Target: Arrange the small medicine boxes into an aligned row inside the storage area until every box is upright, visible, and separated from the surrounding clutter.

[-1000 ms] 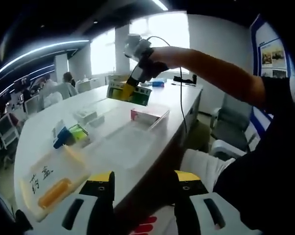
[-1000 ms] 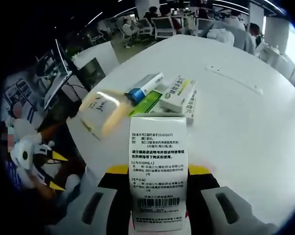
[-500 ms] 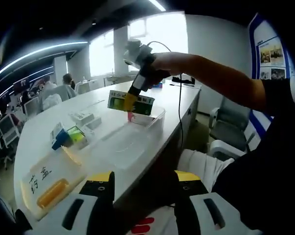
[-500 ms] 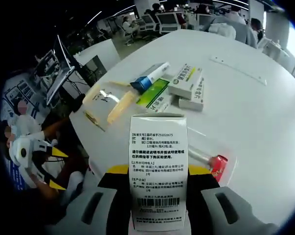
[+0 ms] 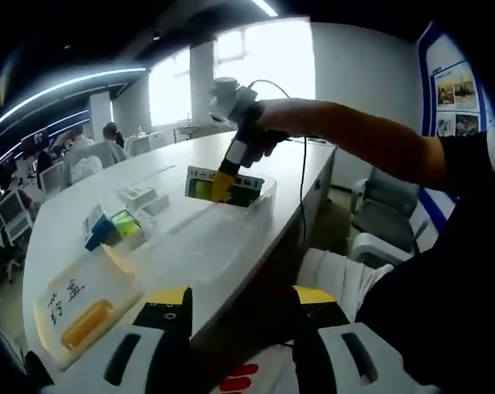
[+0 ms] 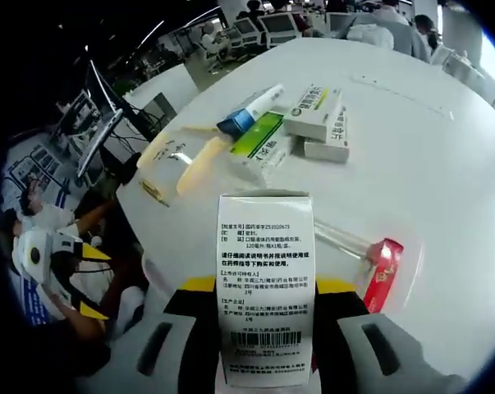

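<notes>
My right gripper is shut on a white medicine box with printed text facing the camera. In the left gripper view the right gripper holds that green and white box upright, low in the far end of a clear plastic bin. A red box stands in the bin just right of the held one. Several loose boxes lie in a cluster on the white table. My left gripper is open with nothing between its fingers, near the table's front edge.
A clear lidded container with a handwritten label and an orange item lies at the table's near corner. The loose boxes sit left of the bin. Office chairs stand to the right, and people sit at desks far behind.
The right gripper has carried the green and white box down into the bin's far end, in front of the red box. The left gripper has stayed put.
</notes>
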A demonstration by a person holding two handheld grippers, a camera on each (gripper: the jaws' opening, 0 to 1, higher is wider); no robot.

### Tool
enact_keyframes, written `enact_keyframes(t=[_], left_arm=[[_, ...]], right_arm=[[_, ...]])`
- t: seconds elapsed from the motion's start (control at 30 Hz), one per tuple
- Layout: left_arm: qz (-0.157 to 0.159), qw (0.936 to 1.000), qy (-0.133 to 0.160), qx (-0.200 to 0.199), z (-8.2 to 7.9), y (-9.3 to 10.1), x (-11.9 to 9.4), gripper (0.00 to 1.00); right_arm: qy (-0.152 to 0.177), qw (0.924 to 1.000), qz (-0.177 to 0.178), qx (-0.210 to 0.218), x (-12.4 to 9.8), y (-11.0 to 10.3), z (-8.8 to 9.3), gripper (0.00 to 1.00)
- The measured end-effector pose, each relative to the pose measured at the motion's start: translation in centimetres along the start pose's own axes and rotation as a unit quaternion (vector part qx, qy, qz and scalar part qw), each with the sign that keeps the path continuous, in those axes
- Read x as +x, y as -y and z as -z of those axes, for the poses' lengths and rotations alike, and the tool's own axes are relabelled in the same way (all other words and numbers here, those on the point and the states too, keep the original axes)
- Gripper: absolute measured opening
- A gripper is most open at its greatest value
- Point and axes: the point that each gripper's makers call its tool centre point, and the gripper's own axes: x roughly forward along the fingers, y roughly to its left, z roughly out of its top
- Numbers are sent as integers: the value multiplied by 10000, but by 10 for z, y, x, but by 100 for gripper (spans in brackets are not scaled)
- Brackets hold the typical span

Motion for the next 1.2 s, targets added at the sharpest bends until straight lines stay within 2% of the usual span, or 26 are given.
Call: enact_keyframes(t=[0.27, 0.63, 0.83, 1.0, 1.2], left_arm=[[-5, 10000, 0, -2, 0, -1, 1, 47], [6, 10000, -7, 16, 1, -2, 1, 47], [13, 10000, -9, 9, 2, -3, 1, 47], [-3, 10000, -29, -3, 3, -5, 0, 47], [-2, 10000, -24, -19, 2, -6, 0, 47]], right_arm=[[-72, 9997, -118, 186, 10, 2, 6, 40], [-174, 9995, 23, 244, 16, 2, 18, 40], [-302, 9992, 60, 263, 26, 10, 23, 40], [-276, 9989, 46, 364, 31, 13, 22, 40], [-303, 9994, 128, 129, 28, 4, 31, 40]])
